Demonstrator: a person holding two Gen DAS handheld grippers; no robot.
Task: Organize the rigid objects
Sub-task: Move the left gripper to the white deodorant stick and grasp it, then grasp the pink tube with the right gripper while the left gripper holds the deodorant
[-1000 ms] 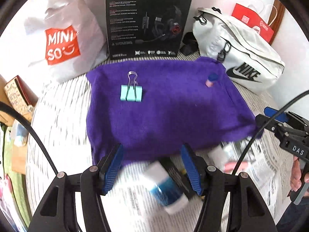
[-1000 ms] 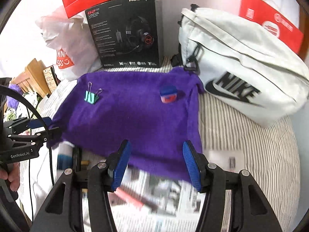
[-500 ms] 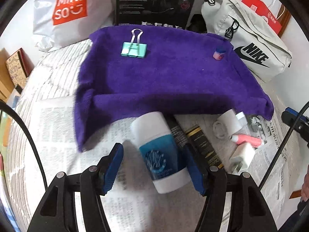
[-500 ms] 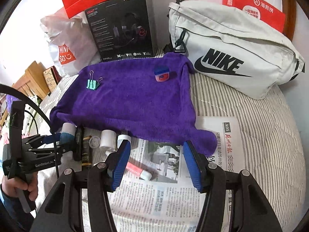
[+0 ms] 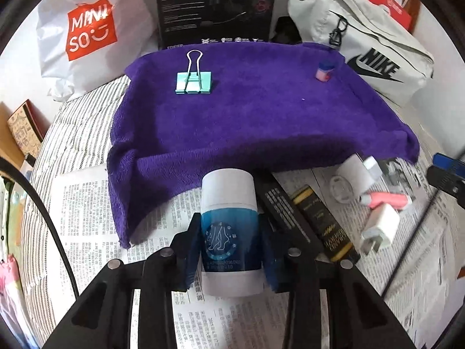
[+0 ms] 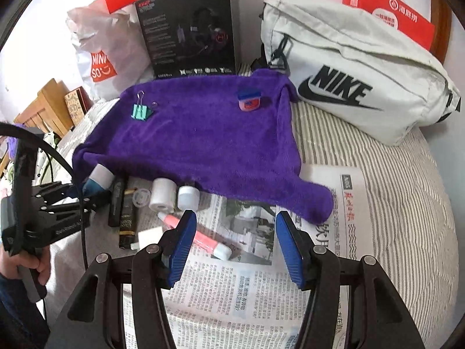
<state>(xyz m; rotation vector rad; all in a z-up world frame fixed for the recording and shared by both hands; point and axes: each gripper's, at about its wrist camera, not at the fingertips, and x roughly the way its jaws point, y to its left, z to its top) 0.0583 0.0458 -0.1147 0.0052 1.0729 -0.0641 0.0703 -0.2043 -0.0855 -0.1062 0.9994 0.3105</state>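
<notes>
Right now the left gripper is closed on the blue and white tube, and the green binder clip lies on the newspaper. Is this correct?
Not quite. The left gripper does clamp the blue and white tube, but the green binder clip lies on the purple towel, as the left wrist view shows.

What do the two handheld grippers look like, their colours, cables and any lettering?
Both are black plastic frames with silver screw heads and two fingers faced with ribbed blue pads. The left gripper trails a black cable and carries small white lettering, too blurred to read. The right gripper looks the same. The hand shows a dark sleeve.
</notes>
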